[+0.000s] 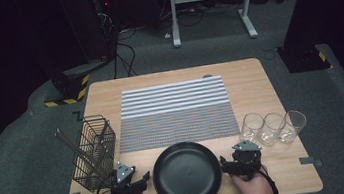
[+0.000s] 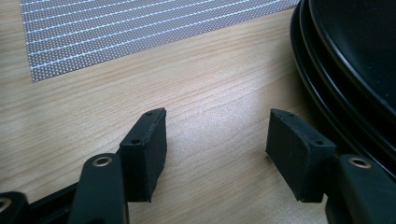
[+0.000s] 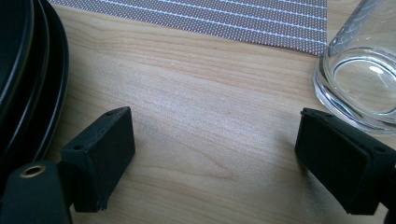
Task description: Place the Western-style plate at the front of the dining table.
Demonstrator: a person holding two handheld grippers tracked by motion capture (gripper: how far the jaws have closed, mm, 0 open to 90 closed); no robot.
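Black plates (image 1: 187,174) sit stacked at the near edge of the wooden table (image 1: 258,78), just below the striped placemat (image 1: 176,112), with the left gripper (image 1: 139,180) and right gripper (image 1: 225,163) flanking them, both spread wide and holding nothing. Looks like the approach step before a lift. Next move, I'd guess, calls for each claw to slide inward onto the rim, minding the nearest glass (image 3: 362,77).

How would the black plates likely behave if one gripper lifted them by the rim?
The black plates look stacked, so probably heavy for one gripper. Their glossy rim may be slippery. Held at one edge, the wide, shallow stack would likely tilt and could slide apart.
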